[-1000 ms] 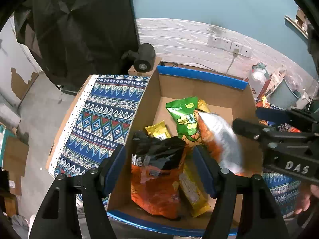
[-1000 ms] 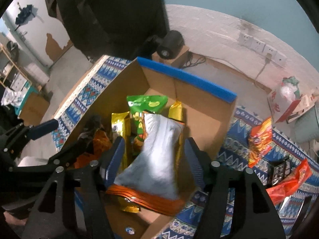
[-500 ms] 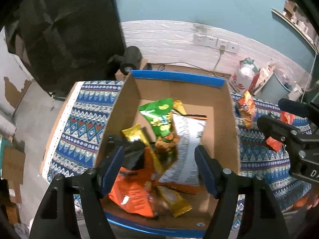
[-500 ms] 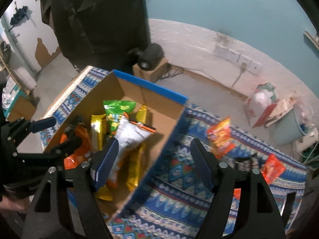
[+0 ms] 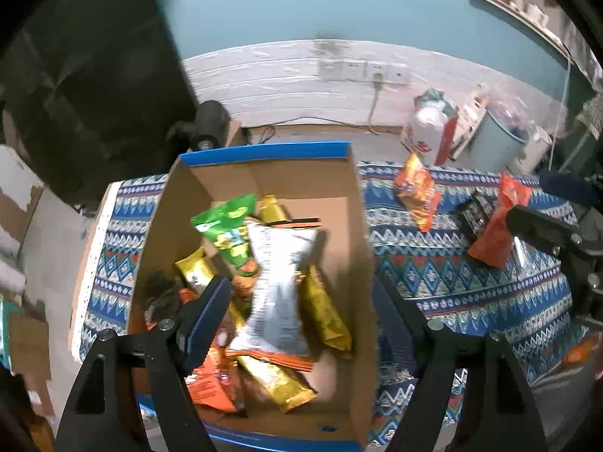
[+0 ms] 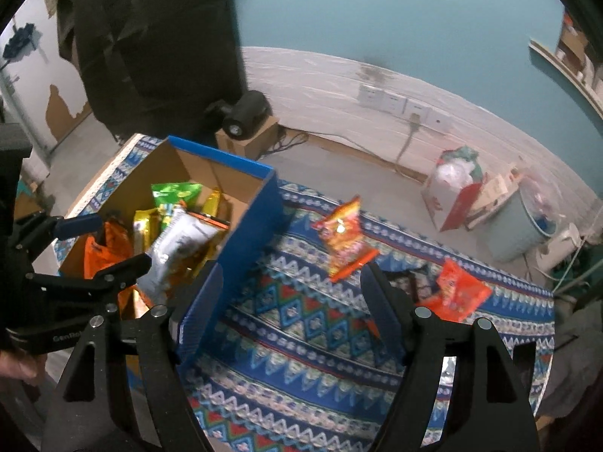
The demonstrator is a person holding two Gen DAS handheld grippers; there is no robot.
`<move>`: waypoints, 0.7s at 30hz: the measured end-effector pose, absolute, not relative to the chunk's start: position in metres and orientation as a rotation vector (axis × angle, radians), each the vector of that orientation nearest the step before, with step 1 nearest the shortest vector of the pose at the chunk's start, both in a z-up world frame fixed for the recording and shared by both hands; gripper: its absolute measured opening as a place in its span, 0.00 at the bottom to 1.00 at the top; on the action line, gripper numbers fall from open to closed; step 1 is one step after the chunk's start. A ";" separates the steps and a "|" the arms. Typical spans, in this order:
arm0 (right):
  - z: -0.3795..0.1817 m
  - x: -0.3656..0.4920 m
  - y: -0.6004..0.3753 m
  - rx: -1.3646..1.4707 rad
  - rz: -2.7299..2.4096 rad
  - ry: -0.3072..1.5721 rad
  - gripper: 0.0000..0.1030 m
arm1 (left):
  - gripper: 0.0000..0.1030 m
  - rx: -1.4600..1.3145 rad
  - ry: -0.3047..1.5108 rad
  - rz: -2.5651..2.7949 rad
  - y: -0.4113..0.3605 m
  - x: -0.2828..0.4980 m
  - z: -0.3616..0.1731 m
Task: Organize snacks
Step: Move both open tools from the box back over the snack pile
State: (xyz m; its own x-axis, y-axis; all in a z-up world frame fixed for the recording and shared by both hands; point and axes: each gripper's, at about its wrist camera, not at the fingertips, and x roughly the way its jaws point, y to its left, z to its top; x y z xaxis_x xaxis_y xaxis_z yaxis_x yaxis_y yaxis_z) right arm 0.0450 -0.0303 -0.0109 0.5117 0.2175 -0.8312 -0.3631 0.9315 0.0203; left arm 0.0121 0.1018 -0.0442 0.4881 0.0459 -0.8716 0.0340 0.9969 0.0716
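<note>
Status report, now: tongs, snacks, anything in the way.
Both tongs, left and right, open, jaws just widened, nothing between them. Silver bag lies in box. Three packets, orange one nearest, left on cloth. Path unobstructed.

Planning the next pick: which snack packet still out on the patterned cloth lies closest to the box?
The orange-yellow packet, alone nearest the cardboard box; the red packet and the dark packet lie farther away.

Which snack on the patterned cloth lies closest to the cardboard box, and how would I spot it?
Start at the cardboard box with the blue rim, then look across the patterned cloth toward the wall. The nearest packet is the orange-and-yellow snack bag, lying alone; the plain red-orange packet lies farther from the box beside a dark pack.
</note>
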 end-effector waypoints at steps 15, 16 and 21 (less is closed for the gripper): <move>-0.023 0.032 -0.144 -0.097 0.190 0.999 0.74 | 0.80 0.125 1.109 -0.090 0.024 0.030 -0.052; -0.024 0.031 -0.148 -0.094 0.182 1.001 0.74 | 0.80 0.118 1.121 -0.097 0.019 0.034 -0.054; -0.032 0.028 -0.186 -0.088 0.129 1.026 0.74 | 0.80 0.083 1.162 -0.108 0.002 0.046 -0.062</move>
State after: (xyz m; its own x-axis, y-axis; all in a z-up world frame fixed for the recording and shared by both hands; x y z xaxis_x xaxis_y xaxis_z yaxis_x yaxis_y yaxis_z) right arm 0.0281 -0.1855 -0.0321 0.5119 0.0658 -0.8565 -0.1486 0.9888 -0.0128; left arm 0.0458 0.0023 -0.0622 0.3931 -0.0417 -0.9185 0.1281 0.9917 0.0098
